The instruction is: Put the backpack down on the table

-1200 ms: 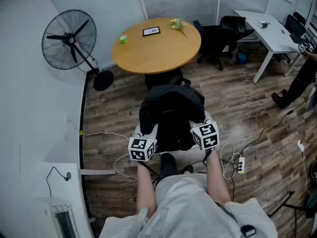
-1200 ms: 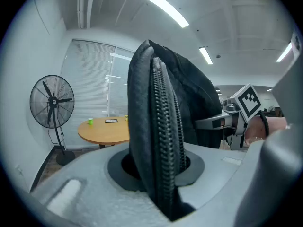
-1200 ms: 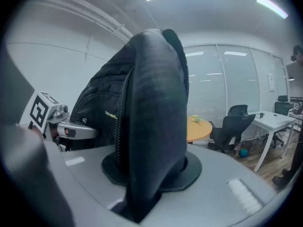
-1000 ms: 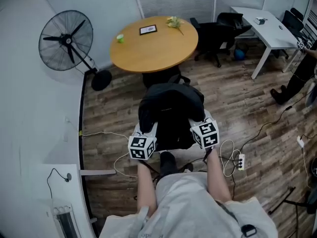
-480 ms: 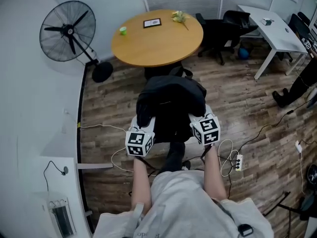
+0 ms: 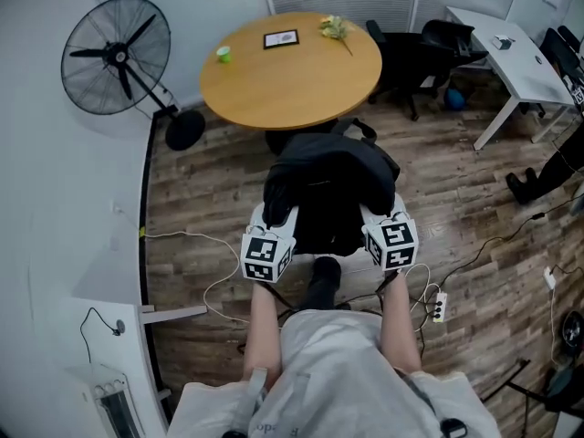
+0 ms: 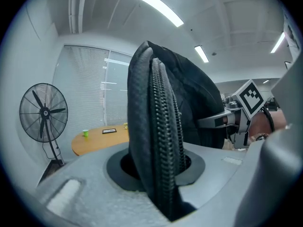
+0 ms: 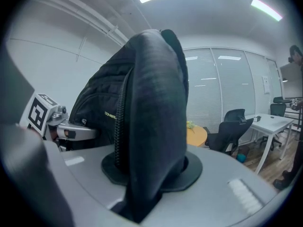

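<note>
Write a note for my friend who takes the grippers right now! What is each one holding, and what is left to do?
Left gripper: fingers shut on the zipper edge of the black backpack.
Right gripper: fingers shut on the backpack's other side.
Where: the backpack hangs between both grippers over the wood floor, just short of the round table. A green cup, a picture frame and flowers sit along the table's far edge; the near part is bare.
Done: the backpack is lifted and held.
Left: bring it over the table, lower it onto the bare part, then open both grippers.
</note>
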